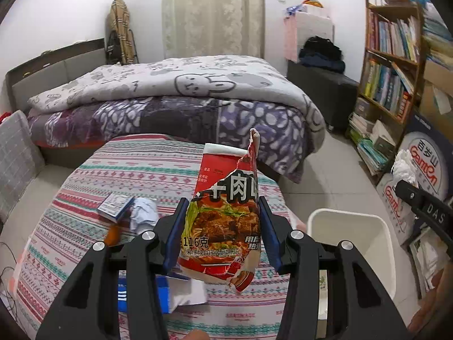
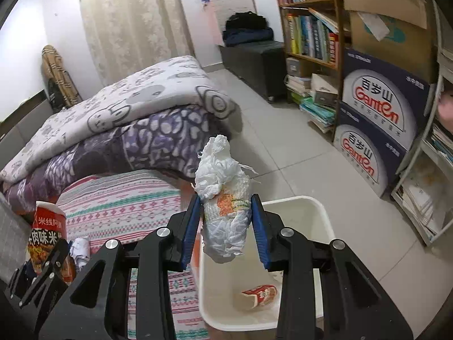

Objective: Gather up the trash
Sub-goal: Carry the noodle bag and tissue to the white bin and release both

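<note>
My left gripper (image 1: pixel 223 229) is shut on a torn red noodle cup wrapper (image 1: pixel 223 212) and holds it above the patterned tablecloth (image 1: pixel 113 170). The wrapper also shows in the right wrist view (image 2: pixel 48 240). My right gripper (image 2: pixel 225 226) is shut on a crumpled white tissue wad (image 2: pixel 223 198) with an orange stain, held above the white trash bin (image 2: pixel 320 215). A red torn wrapper piece (image 2: pixel 259 294) lies inside the bin. The bin also shows in the left wrist view (image 1: pixel 354 232), right of the table.
On the table lie a small blue-white box (image 1: pixel 114 204), a crumpled tissue (image 1: pixel 144 215), an orange scrap (image 1: pixel 113 233) and a blue-white carton (image 1: pixel 170 291). A bed (image 1: pixel 175 99) stands behind. Bookshelf (image 1: pixel 390 65) and Ganten boxes (image 2: pixel 376 113) stand at right.
</note>
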`<state>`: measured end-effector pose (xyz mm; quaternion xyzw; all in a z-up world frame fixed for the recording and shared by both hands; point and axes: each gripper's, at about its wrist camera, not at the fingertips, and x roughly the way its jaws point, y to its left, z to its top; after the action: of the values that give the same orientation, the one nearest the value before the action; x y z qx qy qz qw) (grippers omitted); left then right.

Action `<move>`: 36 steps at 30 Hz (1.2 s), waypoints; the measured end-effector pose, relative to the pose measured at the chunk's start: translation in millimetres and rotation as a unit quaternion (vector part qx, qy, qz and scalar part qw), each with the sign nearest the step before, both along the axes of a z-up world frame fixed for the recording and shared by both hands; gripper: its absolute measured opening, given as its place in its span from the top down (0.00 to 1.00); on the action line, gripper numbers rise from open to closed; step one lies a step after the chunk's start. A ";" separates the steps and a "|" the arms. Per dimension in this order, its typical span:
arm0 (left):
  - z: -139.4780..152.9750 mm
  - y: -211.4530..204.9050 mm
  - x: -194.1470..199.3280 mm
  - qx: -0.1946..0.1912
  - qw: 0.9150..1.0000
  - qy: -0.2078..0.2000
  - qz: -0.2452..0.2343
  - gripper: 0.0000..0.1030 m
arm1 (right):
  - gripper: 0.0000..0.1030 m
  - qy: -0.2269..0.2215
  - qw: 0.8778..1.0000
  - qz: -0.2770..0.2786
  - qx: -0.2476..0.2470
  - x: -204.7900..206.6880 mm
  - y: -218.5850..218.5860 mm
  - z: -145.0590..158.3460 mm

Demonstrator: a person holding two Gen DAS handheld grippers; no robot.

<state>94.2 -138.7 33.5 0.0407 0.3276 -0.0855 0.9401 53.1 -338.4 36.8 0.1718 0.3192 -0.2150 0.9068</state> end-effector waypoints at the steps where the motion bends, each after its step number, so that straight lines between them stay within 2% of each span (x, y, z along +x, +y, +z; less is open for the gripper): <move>1: -0.4 -3.1 -0.7 0.001 1.000 0.000 -0.003 0.53 | 0.67 0.000 1.000 -0.003 0.001 -1.4 -2.8 -0.3; 10: -5.6 -43.8 -8.2 0.002 0.998 0.014 -0.056 0.53 | 0.64 0.002 0.999 -0.034 0.006 -17.2 -29.9 0.7; 13: -7.7 -56.3 -11.8 0.004 0.997 0.018 -0.072 0.53 | 0.50 -0.002 0.999 -0.051 0.006 -24.2 -39.2 2.3; 16: -10.2 -69.4 -15.9 0.009 0.996 0.019 -0.084 0.53 | 0.41 -0.008 0.998 -0.066 0.006 -31.9 -49.1 4.7; 26: -18.9 -110.0 -26.3 0.012 0.992 0.035 -0.123 0.53 | 0.30 -0.013 0.994 -0.105 0.017 -52.8 -80.4 4.5; 36: -23.9 -147.4 -32.0 -0.004 0.985 0.058 -0.164 0.52 | 0.24 -0.019 0.989 -0.143 0.025 -74.2 -109.0 4.5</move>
<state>62.2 -286.2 9.6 0.0854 0.3703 -0.2424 0.8927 -21.1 -447.4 41.3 0.2426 0.2794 -0.3314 0.8679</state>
